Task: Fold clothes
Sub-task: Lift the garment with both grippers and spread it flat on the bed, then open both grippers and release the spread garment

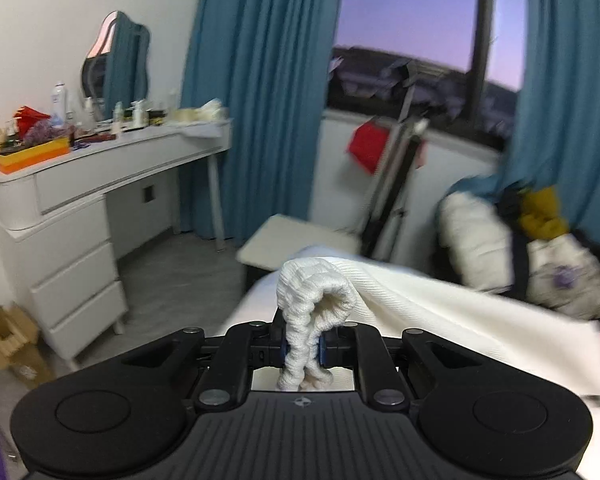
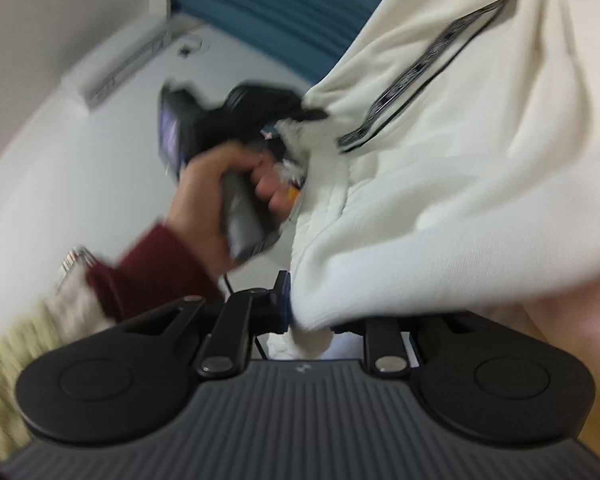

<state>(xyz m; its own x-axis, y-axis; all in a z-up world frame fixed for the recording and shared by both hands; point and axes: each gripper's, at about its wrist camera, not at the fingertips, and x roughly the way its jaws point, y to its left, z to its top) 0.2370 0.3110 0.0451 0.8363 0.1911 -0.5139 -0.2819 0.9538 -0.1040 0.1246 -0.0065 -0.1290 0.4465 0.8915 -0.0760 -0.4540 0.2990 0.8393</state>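
Observation:
A white knit garment (image 1: pixel 440 304) hangs stretched between both grippers. In the left wrist view my left gripper (image 1: pixel 302 344) is shut on its ribbed cuff (image 1: pixel 320 292), which bunches up above the fingers, and the cloth runs off to the right. In the right wrist view my right gripper (image 2: pixel 312 320) is shut on another edge of the same garment (image 2: pixel 460 160), which has a black patterned stripe (image 2: pixel 420 64) and drapes up to the right. The left gripper (image 2: pixel 296 128) shows there too, clamped on the cloth and held by a hand (image 2: pixel 208 188) in a maroon sleeve (image 2: pixel 148 268).
A white dressing table (image 1: pixel 80 184) with bottles and a mirror (image 1: pixel 116 56) stands at the left. Blue curtains (image 1: pixel 260 80) frame a window (image 1: pixel 412 20). A heap of clothes (image 1: pixel 520 248) lies at the right and a cardboard box (image 1: pixel 8 340) sits on the floor. An air conditioner (image 2: pixel 116 68) is overhead.

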